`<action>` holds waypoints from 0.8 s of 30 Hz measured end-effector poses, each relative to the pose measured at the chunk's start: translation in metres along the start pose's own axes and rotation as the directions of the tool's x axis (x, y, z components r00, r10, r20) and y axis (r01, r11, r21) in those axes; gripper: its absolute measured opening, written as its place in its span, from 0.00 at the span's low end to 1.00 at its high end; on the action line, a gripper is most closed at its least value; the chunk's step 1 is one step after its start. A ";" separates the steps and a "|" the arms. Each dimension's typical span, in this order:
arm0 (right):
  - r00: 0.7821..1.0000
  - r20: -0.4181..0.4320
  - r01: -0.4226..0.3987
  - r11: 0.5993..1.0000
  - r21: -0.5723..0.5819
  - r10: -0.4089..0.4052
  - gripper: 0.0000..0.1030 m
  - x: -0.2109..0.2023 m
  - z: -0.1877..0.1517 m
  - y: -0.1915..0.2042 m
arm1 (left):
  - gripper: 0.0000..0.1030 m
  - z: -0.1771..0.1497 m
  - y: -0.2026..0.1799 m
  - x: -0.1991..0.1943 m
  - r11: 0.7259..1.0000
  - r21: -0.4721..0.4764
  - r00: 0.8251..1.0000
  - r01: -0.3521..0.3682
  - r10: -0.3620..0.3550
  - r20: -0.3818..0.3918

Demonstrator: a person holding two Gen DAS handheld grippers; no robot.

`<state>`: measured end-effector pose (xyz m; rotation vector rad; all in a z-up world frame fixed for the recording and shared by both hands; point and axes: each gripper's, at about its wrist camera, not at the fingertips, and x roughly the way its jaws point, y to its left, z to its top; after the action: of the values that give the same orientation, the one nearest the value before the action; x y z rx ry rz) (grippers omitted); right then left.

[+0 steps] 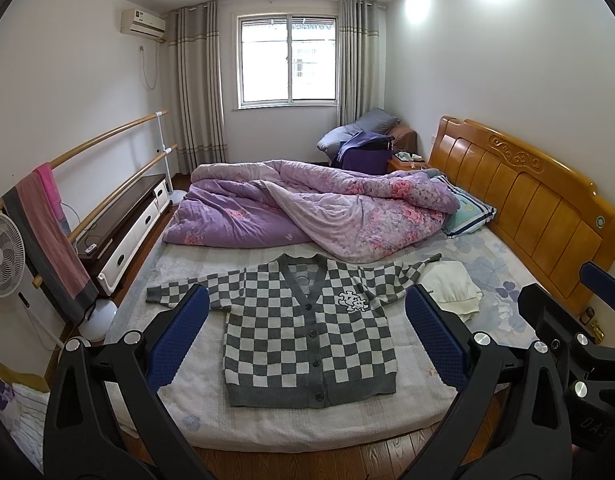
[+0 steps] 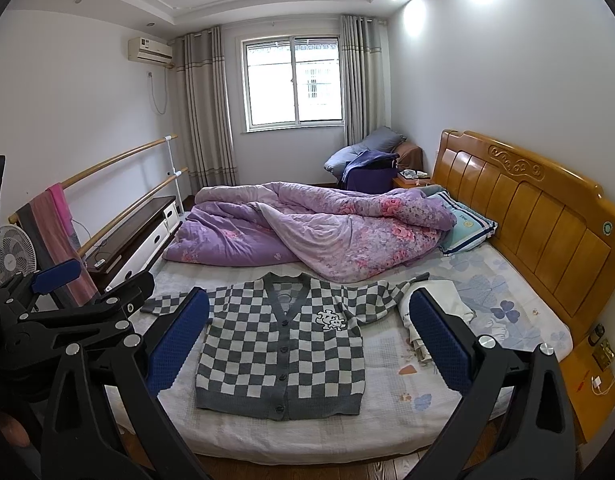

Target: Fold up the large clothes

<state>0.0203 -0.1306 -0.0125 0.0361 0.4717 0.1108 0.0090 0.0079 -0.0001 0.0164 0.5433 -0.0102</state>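
Observation:
A grey and white checkered cardigan [image 1: 307,332] lies flat and buttoned on the near part of the bed [image 1: 267,428], sleeves spread to both sides. It also shows in the right wrist view [image 2: 283,352]. My left gripper [image 1: 307,320] is open and empty, held above the bed's near edge in front of the cardigan. My right gripper [image 2: 307,324] is open and empty beside it, at a similar height. The right gripper also shows at the right edge of the left wrist view [image 1: 579,320]. The left gripper shows at the left of the right wrist view [image 2: 67,300].
A folded white garment [image 1: 453,288] lies by the cardigan's right sleeve. A crumpled purple floral quilt [image 1: 307,212] fills the far half of the bed. A wooden headboard [image 1: 527,204] stands at the right. A fan [image 1: 3,256], a rail with towels [image 1: 47,232] and a low cabinet [image 1: 127,224] stand at the left.

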 end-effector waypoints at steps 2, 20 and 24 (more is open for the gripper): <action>1.000 0.000 0.000 1.000 0.000 0.000 0.94 0.000 0.000 0.000 | 0.95 0.000 -0.001 0.000 1.000 0.000 1.000 -0.002 0.002 0.003; 1.000 0.000 0.000 1.000 0.001 0.000 0.94 0.001 -0.001 0.001 | 0.95 0.007 0.016 0.001 1.000 -0.002 1.000 -0.010 0.010 0.009; 1.000 0.001 0.000 1.000 0.000 0.000 0.94 0.001 -0.001 0.001 | 0.95 0.007 0.016 0.001 1.000 -0.001 1.000 -0.010 0.010 0.011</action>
<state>0.0204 -0.1300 -0.0132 0.0366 0.4703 0.1110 0.0140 0.0241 0.0051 0.0177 0.5324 -0.0004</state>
